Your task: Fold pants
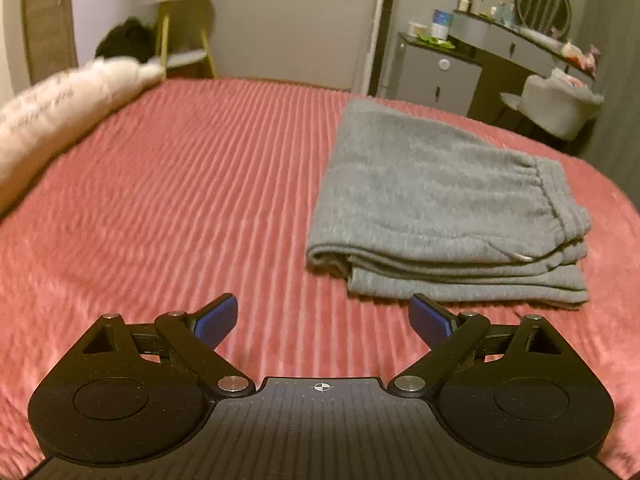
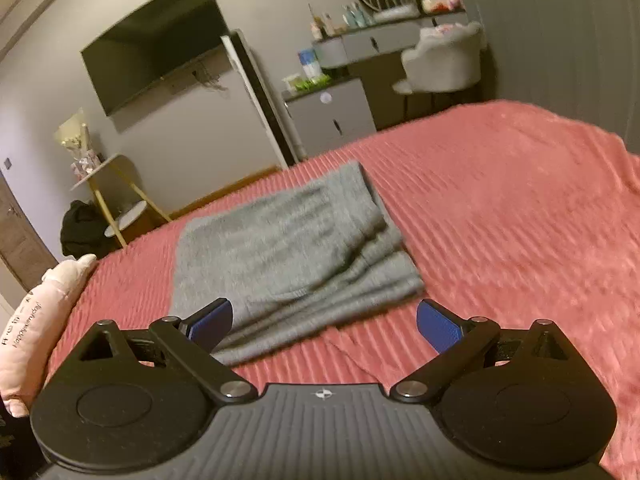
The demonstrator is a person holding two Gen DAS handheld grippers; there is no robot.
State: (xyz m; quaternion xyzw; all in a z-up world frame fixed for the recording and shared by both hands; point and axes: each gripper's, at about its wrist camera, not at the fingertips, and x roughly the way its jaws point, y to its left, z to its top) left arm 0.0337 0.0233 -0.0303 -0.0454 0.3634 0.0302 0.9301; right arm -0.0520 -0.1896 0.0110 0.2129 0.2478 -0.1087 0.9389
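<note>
Grey pants (image 1: 444, 208) lie folded in a compact stack on the pink bedspread (image 1: 180, 200), ahead and right of the left gripper (image 1: 323, 320) — jaws wide, empty; from the right gripper (image 2: 324, 326), also spread and empty, the stack sits just ahead-left — folding looks finished.

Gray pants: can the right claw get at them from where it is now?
Probably yes. The right claw is open and empty, pointing at the folded gray pants on the pink bedspread. Nothing lies between them; the near edge sits just beyond its left finger.
</note>
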